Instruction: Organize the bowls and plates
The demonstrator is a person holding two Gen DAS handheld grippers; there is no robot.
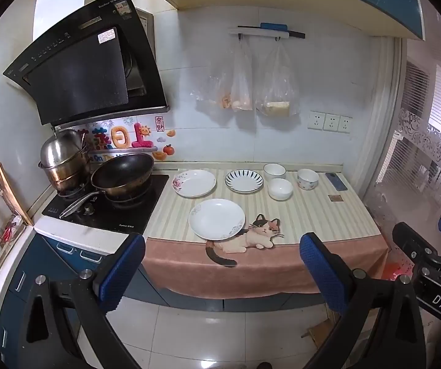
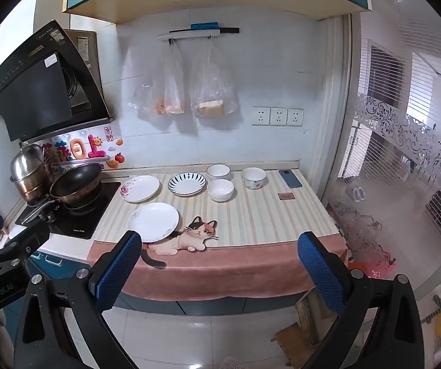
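Observation:
On the striped counter mat [image 1: 312,215] lie three plates: a white plate [image 1: 216,219] near the front edge, a flowered plate [image 1: 194,182] behind it, and a blue-striped plate [image 1: 244,180] to its right. Three bowls stand further right: a white bowl [image 1: 274,171] at the back, a second white bowl [image 1: 280,188] in front of it, and a patterned bowl [image 1: 307,178]. My left gripper [image 1: 222,264] hangs open in front of the counter, well short of the dishes. My right gripper [image 2: 220,264] is open too, equally far back. The same white plate [image 2: 153,221] shows in the right wrist view.
A stove [image 1: 106,206] with a black frying pan [image 1: 122,173] and stacked steel pots [image 1: 62,163] stands left of the mat. A phone [image 1: 336,181] and a small brown square [image 1: 335,198] lie at the right. Plastic bags [image 1: 260,92] hang on the wall. A glass partition [image 2: 405,169] closes the right side.

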